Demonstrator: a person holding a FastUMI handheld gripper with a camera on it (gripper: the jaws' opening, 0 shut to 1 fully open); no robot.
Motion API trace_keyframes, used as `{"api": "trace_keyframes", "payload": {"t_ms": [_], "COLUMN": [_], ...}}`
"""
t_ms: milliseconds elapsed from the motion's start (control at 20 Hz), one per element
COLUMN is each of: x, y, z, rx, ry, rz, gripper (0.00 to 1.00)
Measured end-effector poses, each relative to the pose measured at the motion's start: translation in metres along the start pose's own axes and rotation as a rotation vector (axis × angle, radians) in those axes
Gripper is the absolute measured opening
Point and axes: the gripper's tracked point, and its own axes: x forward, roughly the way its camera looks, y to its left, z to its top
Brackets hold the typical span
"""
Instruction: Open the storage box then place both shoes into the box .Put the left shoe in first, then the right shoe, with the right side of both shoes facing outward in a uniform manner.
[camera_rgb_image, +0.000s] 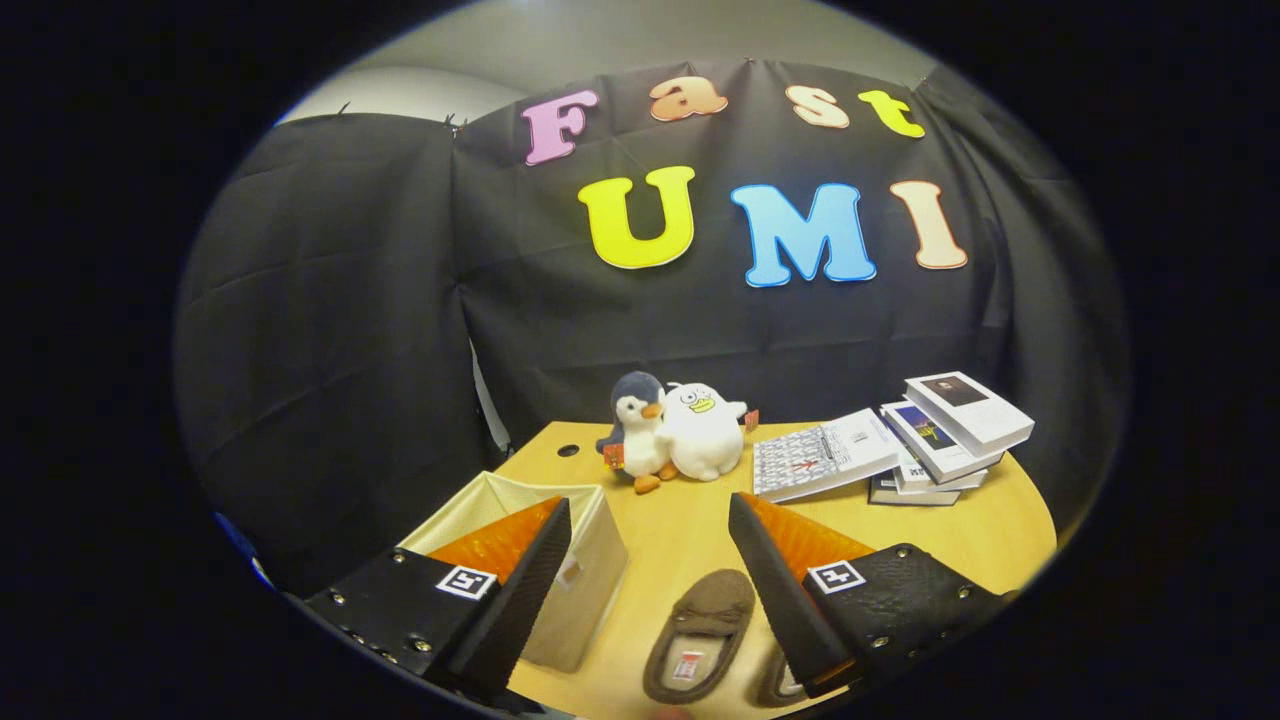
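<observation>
A beige fabric storage box (585, 565) stands on the wooden table (680, 530), its top open, partly hidden behind my left finger. A brown slipper (700, 635) lies on the table between and below my fingers, toe pointing away. A second brown slipper (782, 682) lies just to its right, mostly hidden under my right finger. My gripper (650, 510) hovers above the slippers, open wide, with nothing between its fingers.
Two plush toys, a grey penguin (637, 425) and a white duck (703, 430), sit at the table's far edge. Several books (900, 440) are stacked and spread at the far right. Black cloth walls close the booth behind and to the left.
</observation>
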Motion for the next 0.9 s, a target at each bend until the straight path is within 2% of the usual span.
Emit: {"api": "trace_keyframes", "payload": {"t_ms": [550, 900], "x": [0.026, 0.040], "y": [-0.047, -0.064], "z": [-0.102, -0.150], "rx": [-0.048, -0.051], "ry": [0.206, 0.324], "rz": [-0.053, -0.071], "gripper": [0.98, 0.98]}}
